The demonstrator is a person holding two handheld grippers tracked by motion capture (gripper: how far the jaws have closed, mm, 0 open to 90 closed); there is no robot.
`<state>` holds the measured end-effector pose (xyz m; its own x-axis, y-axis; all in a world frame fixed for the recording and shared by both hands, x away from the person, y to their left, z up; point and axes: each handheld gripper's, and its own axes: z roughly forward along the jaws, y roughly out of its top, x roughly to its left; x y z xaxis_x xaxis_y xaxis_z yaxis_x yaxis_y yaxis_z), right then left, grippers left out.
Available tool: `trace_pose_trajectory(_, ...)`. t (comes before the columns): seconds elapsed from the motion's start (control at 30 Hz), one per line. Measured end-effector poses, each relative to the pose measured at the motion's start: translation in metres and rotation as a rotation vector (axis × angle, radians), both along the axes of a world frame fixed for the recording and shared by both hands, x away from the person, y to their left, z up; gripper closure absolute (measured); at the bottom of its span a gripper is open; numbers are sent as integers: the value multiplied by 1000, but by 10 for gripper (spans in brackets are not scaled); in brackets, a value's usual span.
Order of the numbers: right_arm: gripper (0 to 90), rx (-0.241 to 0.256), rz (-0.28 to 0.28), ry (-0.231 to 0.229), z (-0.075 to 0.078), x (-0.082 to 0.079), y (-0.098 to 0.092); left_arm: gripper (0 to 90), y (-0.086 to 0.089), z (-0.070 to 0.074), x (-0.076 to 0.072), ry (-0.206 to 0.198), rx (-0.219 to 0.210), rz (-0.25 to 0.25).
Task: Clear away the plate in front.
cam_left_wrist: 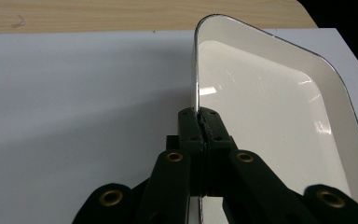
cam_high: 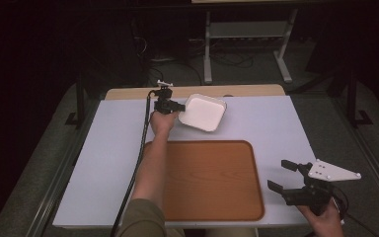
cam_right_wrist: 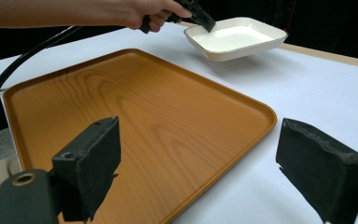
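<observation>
A white square dish (cam_high: 205,113) hangs a little above the far middle of the white table, held by its left rim. My left gripper (cam_high: 176,106) is shut on that rim; in the left gripper view the jaws pinch the dish (cam_left_wrist: 270,107) edge at my left gripper (cam_left_wrist: 204,125). The dish (cam_right_wrist: 235,37) floats clear of the table in the right gripper view too. A wooden tray (cam_high: 212,180) lies bare at the near middle. My right gripper (cam_high: 282,176) stands open beside the tray's right edge, nothing between its pads (cam_right_wrist: 93,163).
The white table (cam_high: 276,123) has a pale wooden strip (cam_high: 246,91) along its far edge. A black cable (cam_high: 138,163) trails from the left gripper along the forearm. A metal stand (cam_high: 246,44) is on the floor beyond the table.
</observation>
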<state>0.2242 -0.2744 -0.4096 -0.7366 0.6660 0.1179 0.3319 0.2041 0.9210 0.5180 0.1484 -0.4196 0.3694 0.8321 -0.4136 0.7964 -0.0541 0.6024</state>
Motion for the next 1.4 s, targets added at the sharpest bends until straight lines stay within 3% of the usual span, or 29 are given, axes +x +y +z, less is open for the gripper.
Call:
trace_pose_trajectory(0.6,131,-12,19,1,0,-3,6,892,34,22,-26,-65,-36,17)
trace_pose_trajectory(0.97,131,-7,22,2,1,-3,11,893,51,17,-47,-72,-74,41)
trace_pose_trajectory(1.4,131,-21,35,6,0,-2,19,893,68,26,-63,-104,-93,41)
